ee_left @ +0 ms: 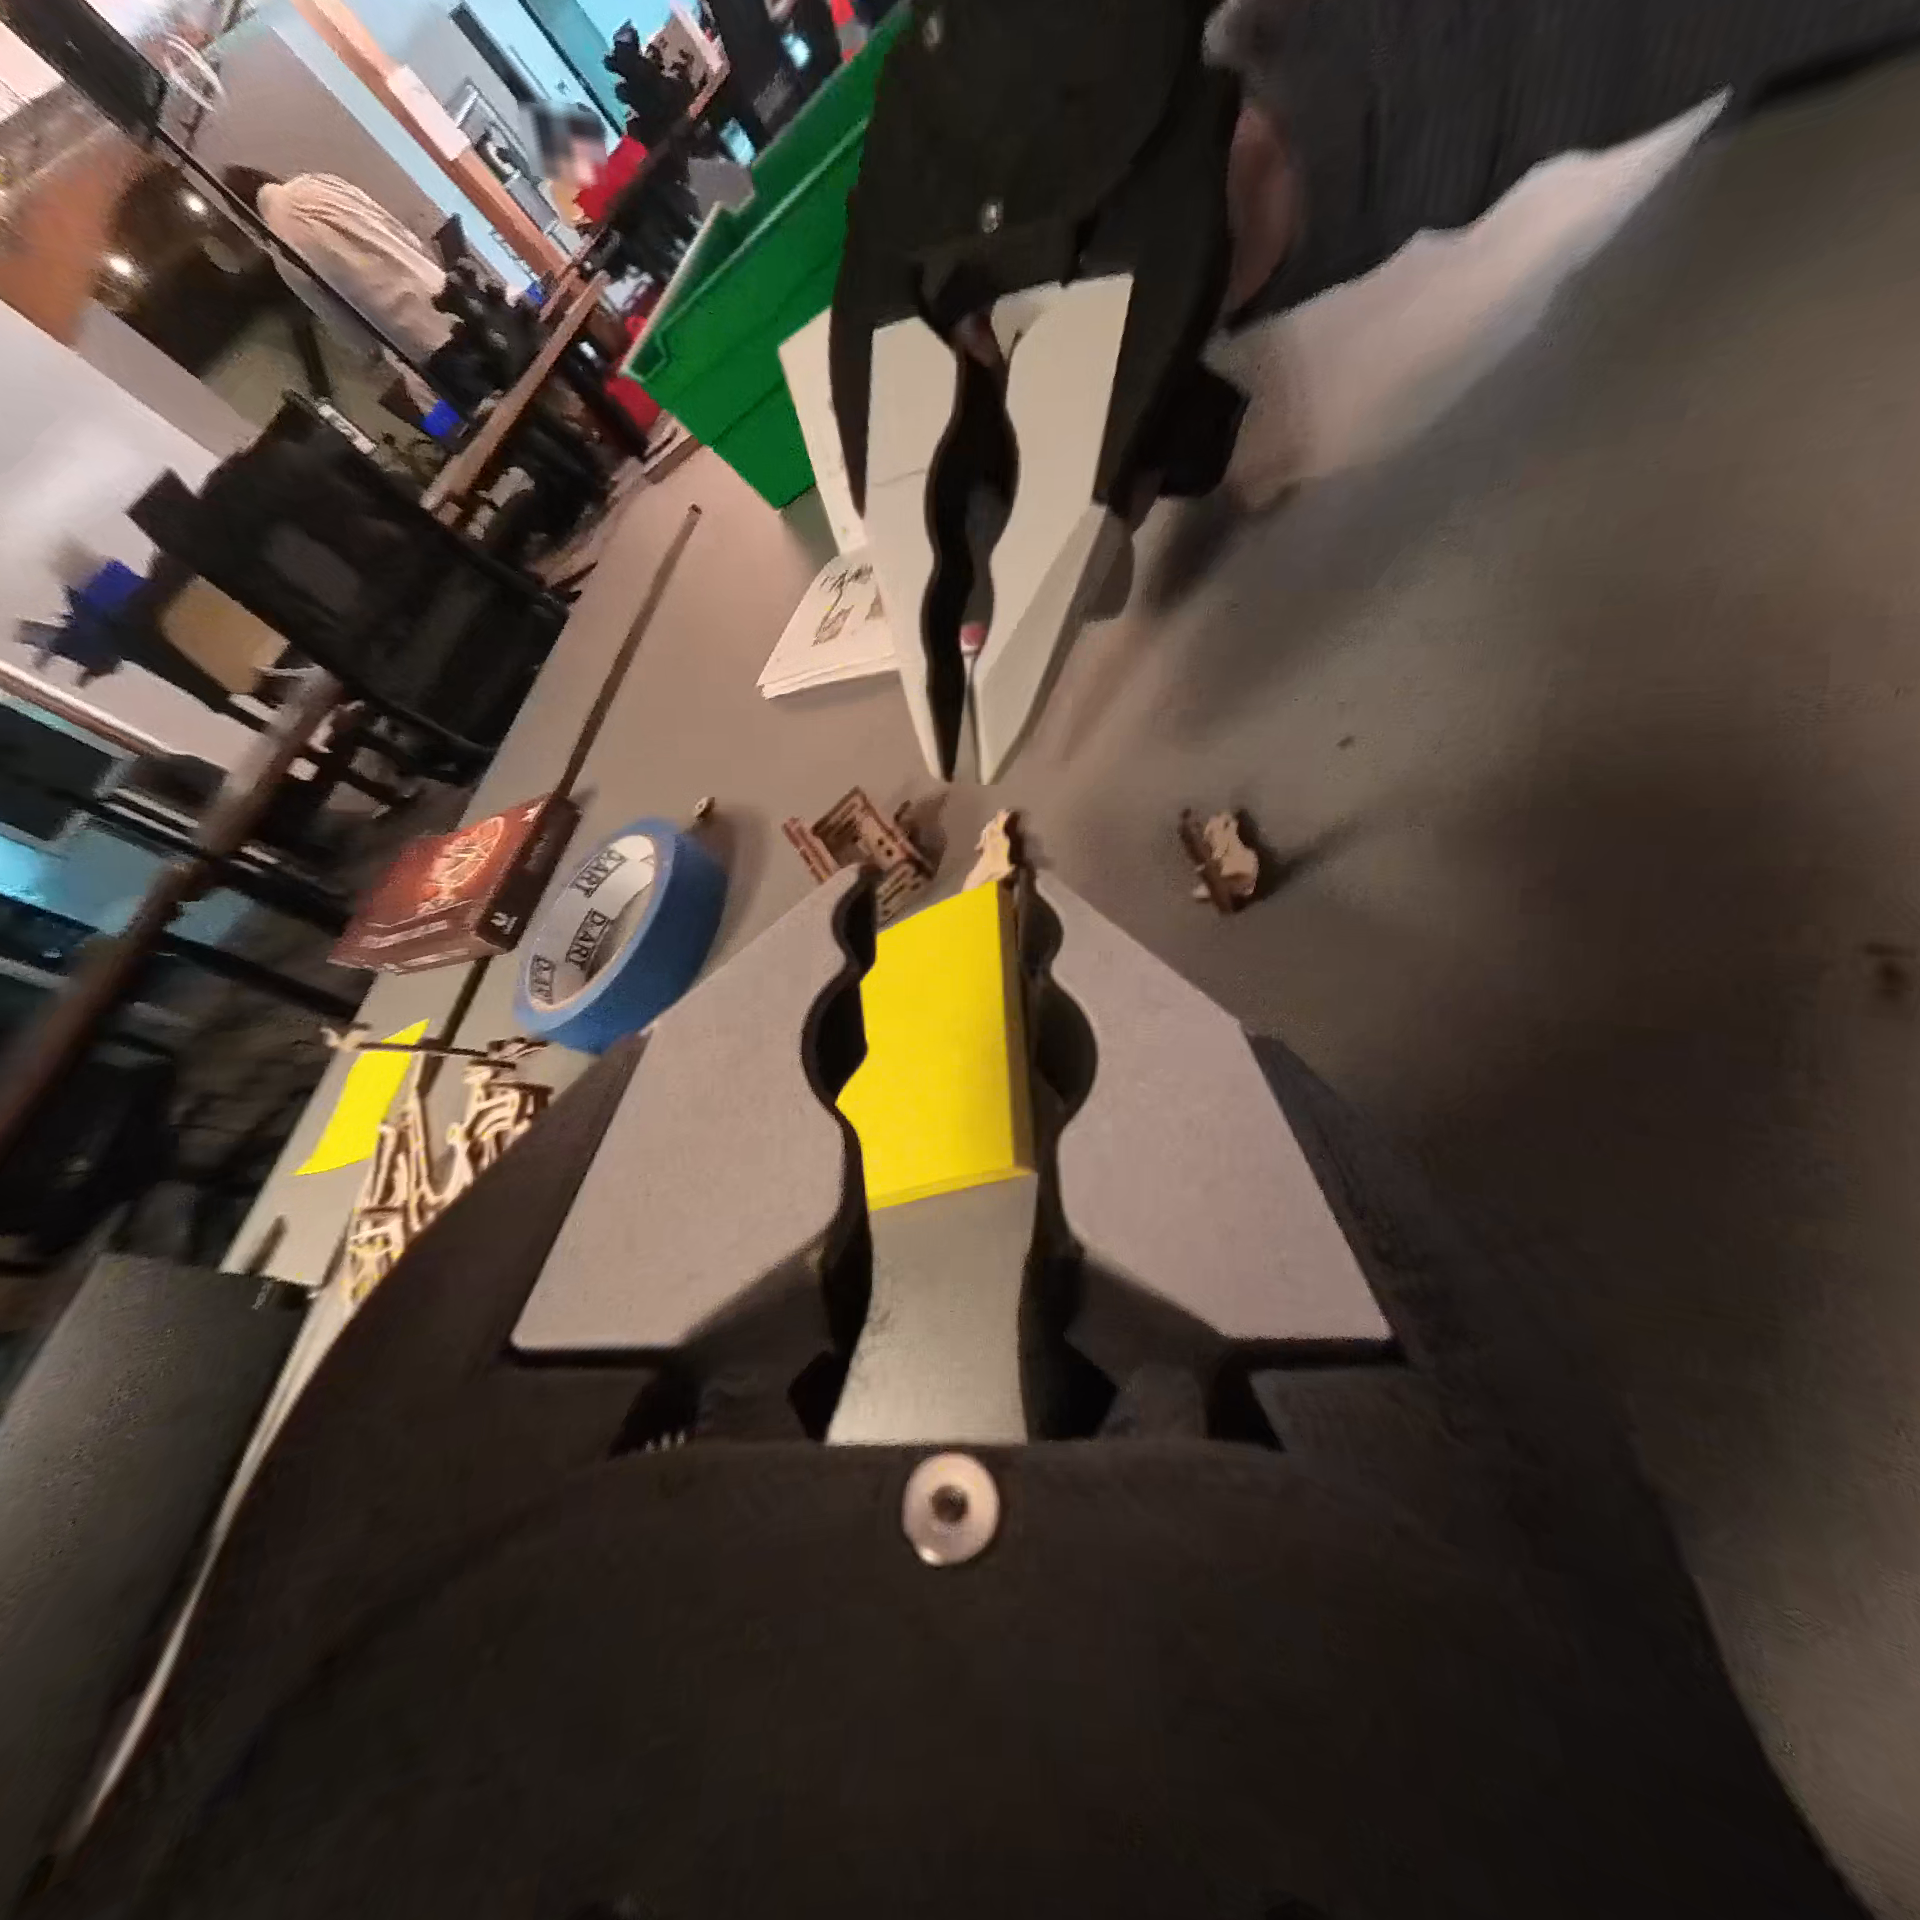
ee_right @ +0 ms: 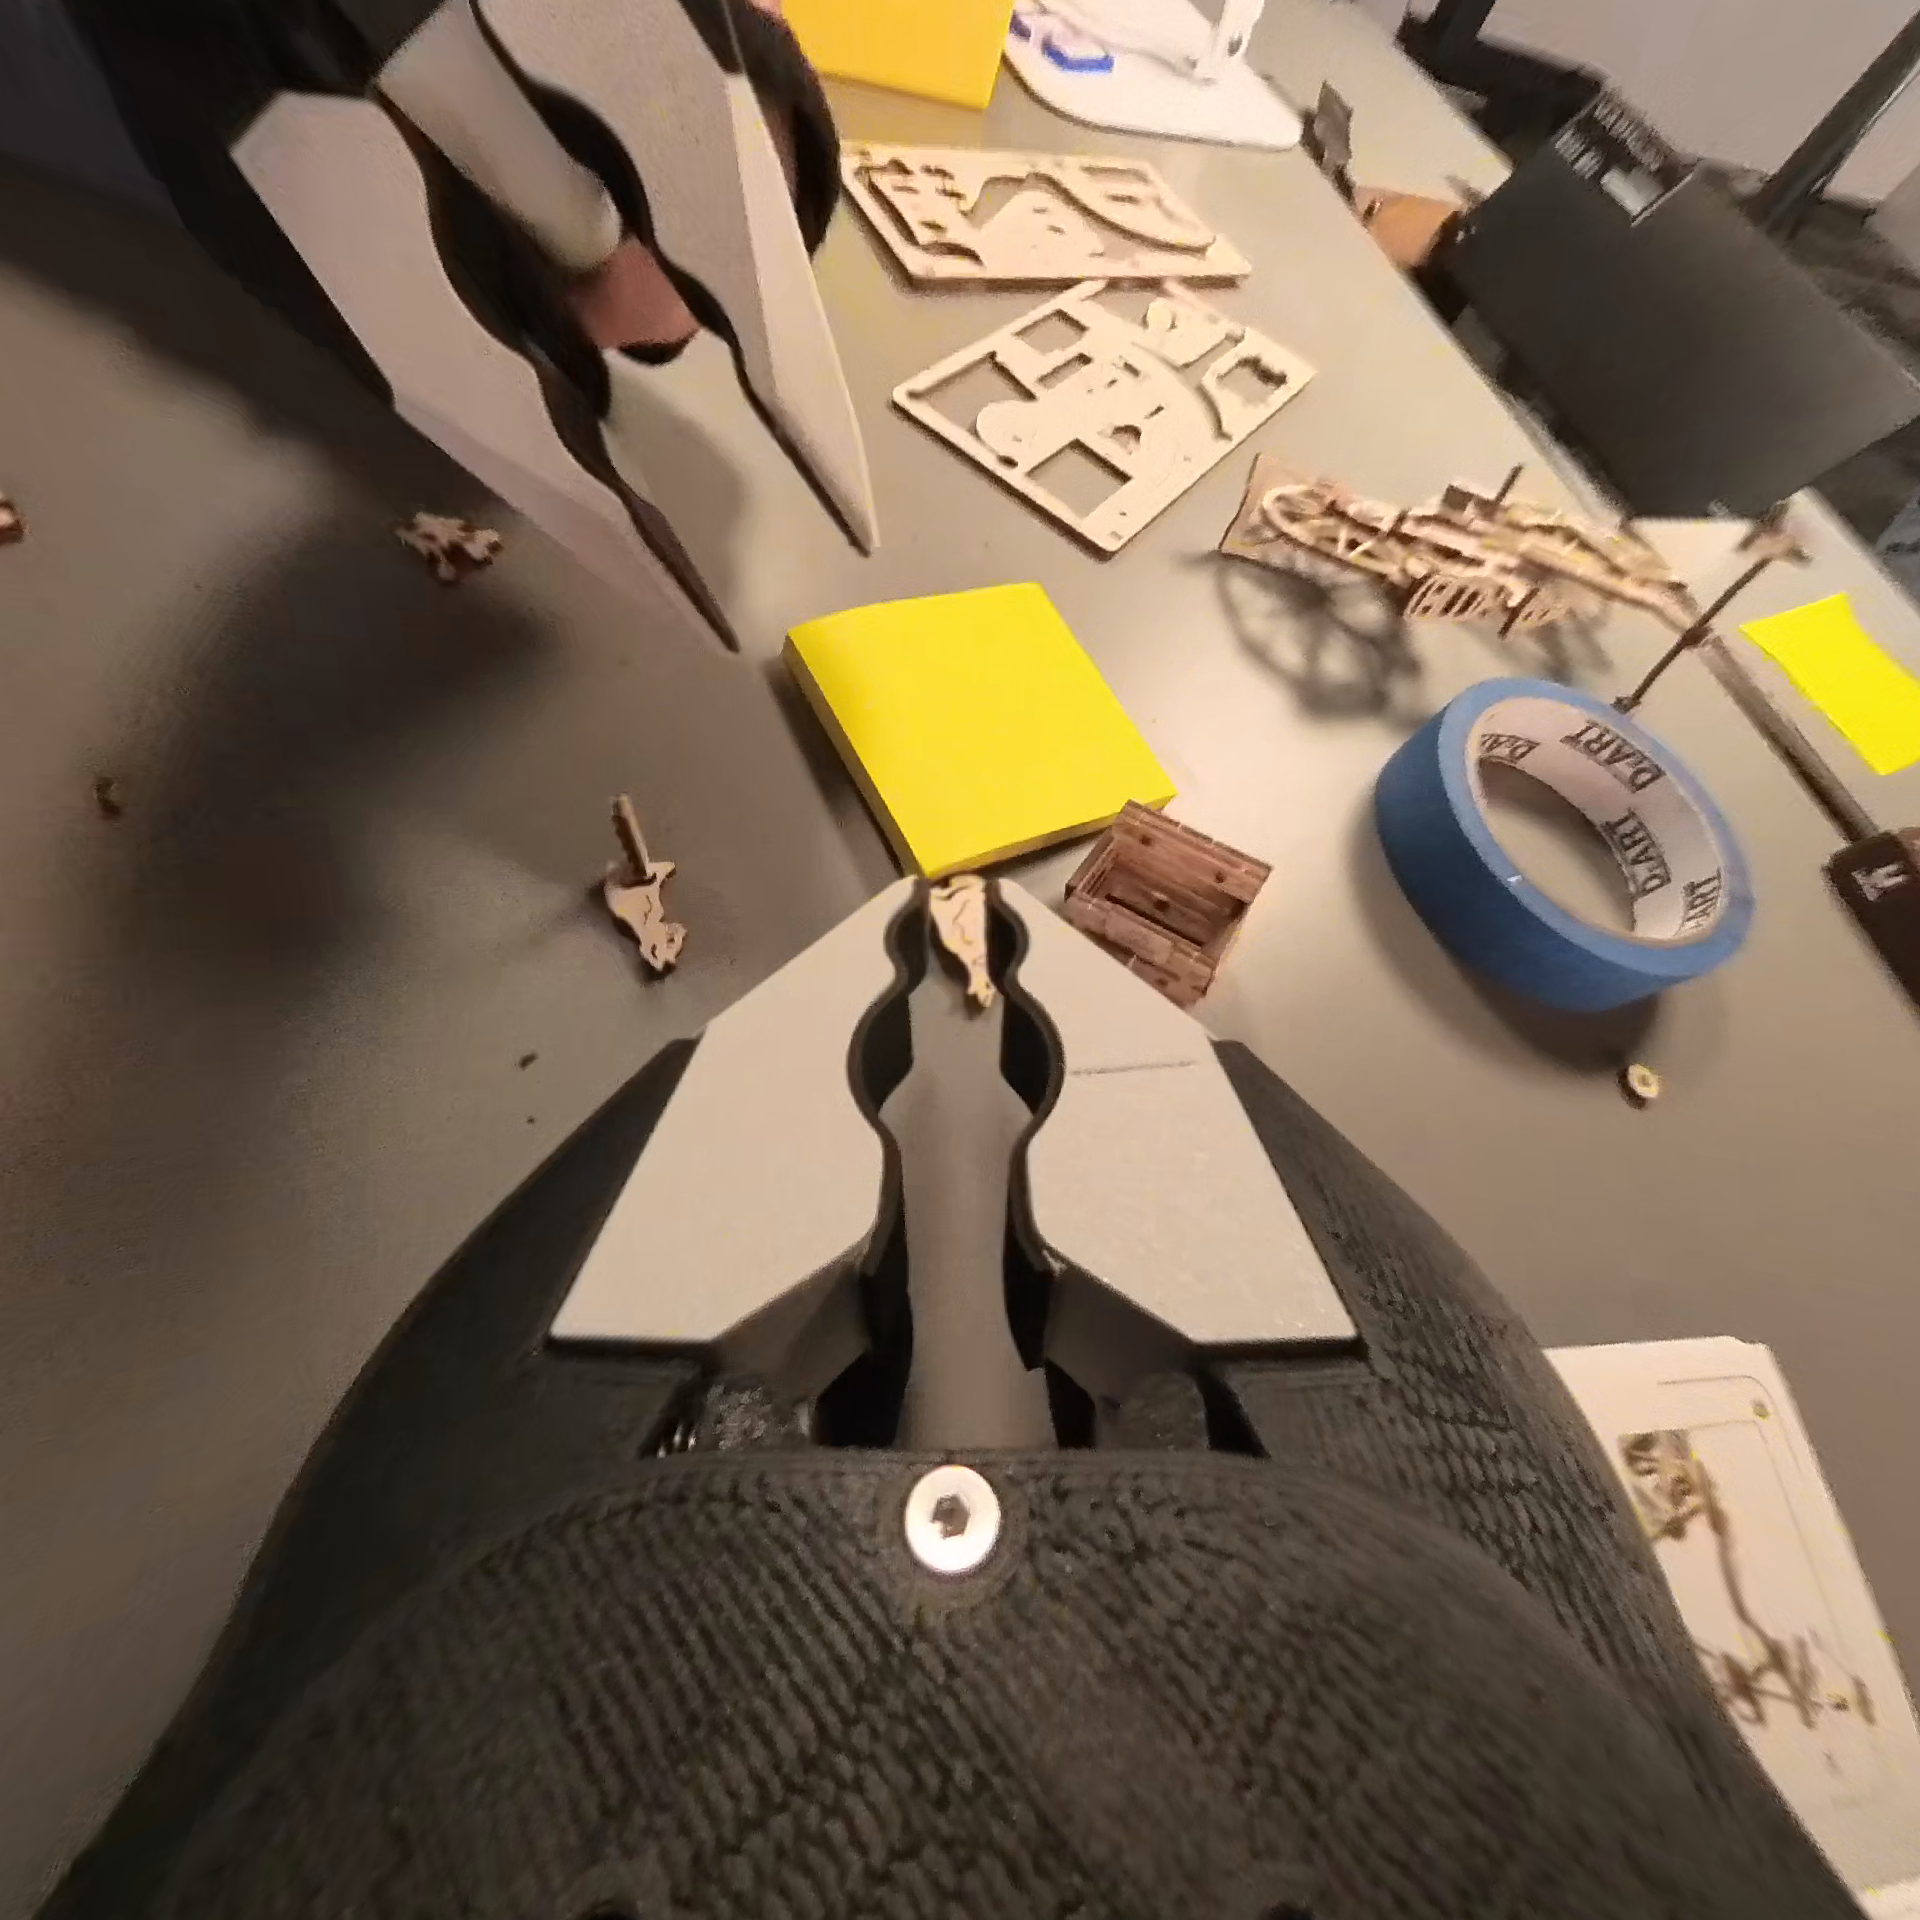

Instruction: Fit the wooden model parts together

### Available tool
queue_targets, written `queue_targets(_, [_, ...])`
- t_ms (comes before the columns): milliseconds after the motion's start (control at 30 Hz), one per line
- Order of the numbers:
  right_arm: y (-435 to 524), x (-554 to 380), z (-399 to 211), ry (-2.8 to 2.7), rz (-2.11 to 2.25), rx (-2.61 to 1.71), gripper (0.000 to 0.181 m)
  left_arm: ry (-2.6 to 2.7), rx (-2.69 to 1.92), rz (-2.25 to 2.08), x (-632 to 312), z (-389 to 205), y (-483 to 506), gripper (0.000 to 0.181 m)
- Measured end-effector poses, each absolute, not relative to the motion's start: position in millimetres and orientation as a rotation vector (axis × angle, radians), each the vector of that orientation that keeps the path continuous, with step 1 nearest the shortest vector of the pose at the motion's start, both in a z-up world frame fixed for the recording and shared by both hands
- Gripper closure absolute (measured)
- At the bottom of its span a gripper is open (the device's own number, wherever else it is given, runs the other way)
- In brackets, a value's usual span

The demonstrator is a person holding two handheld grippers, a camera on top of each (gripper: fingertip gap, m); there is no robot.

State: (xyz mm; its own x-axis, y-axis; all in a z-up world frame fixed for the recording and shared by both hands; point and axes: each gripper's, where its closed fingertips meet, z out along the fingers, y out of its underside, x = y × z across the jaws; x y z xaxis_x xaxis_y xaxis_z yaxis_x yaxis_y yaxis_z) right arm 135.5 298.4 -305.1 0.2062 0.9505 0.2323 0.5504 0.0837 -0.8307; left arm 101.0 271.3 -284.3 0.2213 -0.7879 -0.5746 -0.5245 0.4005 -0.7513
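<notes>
On the grey desk [ee_right: 312, 1039], taking the yellow pad of notes [ee_right: 971, 732] as the landmark and going from left to right: the left tongs [ee_right: 800, 592] hang just off the pad's left corner, tips parted and holding nothing. Further left of the pad a small wooden figure piece [ee_right: 644, 904] lies alone. Just below the pad, the right tongs [ee_right: 961, 883] are closed lightly on a pale wooden model part [ee_right: 961, 935]. Touching the pad's lower right corner sits a small wooden crate [ee_right: 1164, 904]. Right of that rests a blue tape roll [ee_right: 1558, 842].
</notes>
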Motion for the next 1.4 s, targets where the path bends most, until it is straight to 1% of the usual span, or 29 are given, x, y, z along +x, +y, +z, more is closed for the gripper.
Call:
queue_targets(100, [297, 135, -320, -1.473, 0.617, -1.692, 0.151, 1.455, -1.264, -0.253, 104, -293, 273, 0.156])
queue_targets(133, [297, 134, -324, -1.477, 0.629, -1.717, 0.150, 1.456, -1.275, -0.270, 105, -295, 273, 0.156])
queue_targets(267, [304, 131, -334, -1.502, 0.561, -1.751, 0.156, 1.423, -1.325, -0.334, 107, -297, 276, 0.155])
queue_targets(300, [304, 129, -334, -1.501, 0.563, -1.763, 0.161, 1.413, -1.327, -0.350, 107, -295, 276, 0.155])
queue_targets(333, [303, 129, -335, -1.502, 0.572, -1.778, 0.170, 1.411, -1.328, -0.373, 107, -294, 275, 0.154])
queue_targets(433, [304, 130, -336, -1.512, 0.530, -1.794, 0.172, 1.416, -1.346, -0.412, 107, -294, 273, 0.147])
queue_targets(533, [308, 133, -334, -1.545, 0.396, -1.729, 0.173, 1.425, -1.349, -0.376, 105, -297, 276, 0.147])
queue_targets(633, [304, 125, -319, -1.534, 0.418, -1.625, 0.173, 1.435, -1.336, -0.341, 106, -298, 276, 0.147])
queue_targets(700, [295, 118, -306, -1.538, 0.461, -1.539, 0.173, 1.430, -1.300, -0.236, 105, -294, 281, 0.147])
queue_targets(767, [286, 115, -300, -1.565, 0.472, -1.489, 0.173, 1.434, -1.201, -0.005, 102, -285, 288, 0.147])
queue_targets(867, [275, 115, -298, -1.595, 0.517, -1.471, 0.173, 1.514, -0.995, 0.233, 103, -284, 280, 0.152])
queue_targets(967, [270, 113, -295, -1.604, 0.549, -1.451, 0.173, 1.587, -0.826, 0.473, 104, -288, 278, 0.151])
queue_targets(1033, [268, 111, -293, -1.607, 0.547, -1.431, 0.173, 1.599, -0.742, 0.575, 105, -287, 276, 0.147])
queue_targets(1233, [256, 104, -285, -1.612, 0.608, -1.372, 0.172, 1.633, -0.631, 0.568, 112, -284, 258, 0.152])
queue_targets(1333, [251, 102, -280, -1.610, 0.641, -1.345, 0.173, 1.634, -0.603, 0.610, 111, -285, 259, 0.167])
queue_targets(1367, [250, 102, -281, -1.615, 0.649, -1.343, 0.173, 1.614, -0.589, 0.615, 111, -281, 258, 0.179])
queue_targets(1400, [250, 102, -281, -1.618, 0.649, -1.340, 0.173, 1.623, -0.604, 0.605, 111, -282, 257, 0.180])
